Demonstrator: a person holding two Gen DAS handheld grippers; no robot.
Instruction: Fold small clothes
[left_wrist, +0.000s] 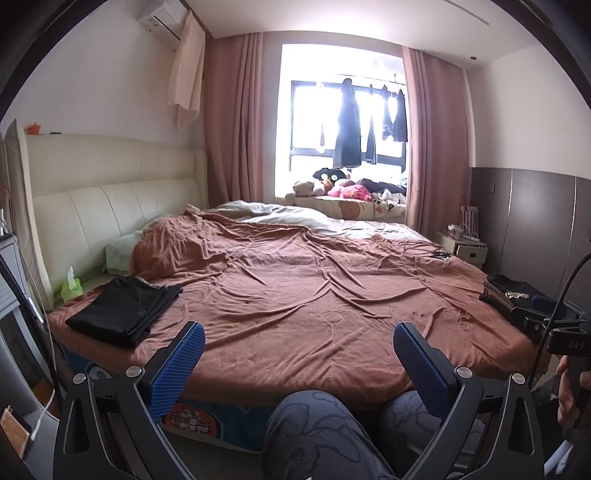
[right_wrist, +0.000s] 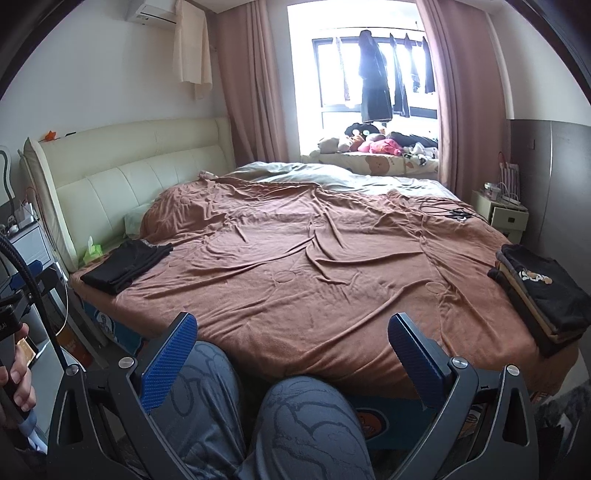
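Clothes sit in two piles: black folded ones (left_wrist: 123, 314) left, a stack (right_wrist: 543, 295) right, leaving the blanket (left_wrist: 295, 288) bare between for folding. Both my grippers (left_wrist: 299, 343) (right_wrist: 291, 332) hang wide open, holding nothing.

I am facing the bed (right_wrist: 295, 258), its rumpled brown blanket (left_wrist: 295, 288) lying across it, folded black clothes (left_wrist: 122, 314) sitting at its left edge, a stacked pile (right_wrist: 543, 295) at its right.

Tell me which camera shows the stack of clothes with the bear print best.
The right wrist view: the stack of folded clothes lies whole at the bed's right edge, print visible. The left wrist view shows only its far edge, partly behind the other gripper.
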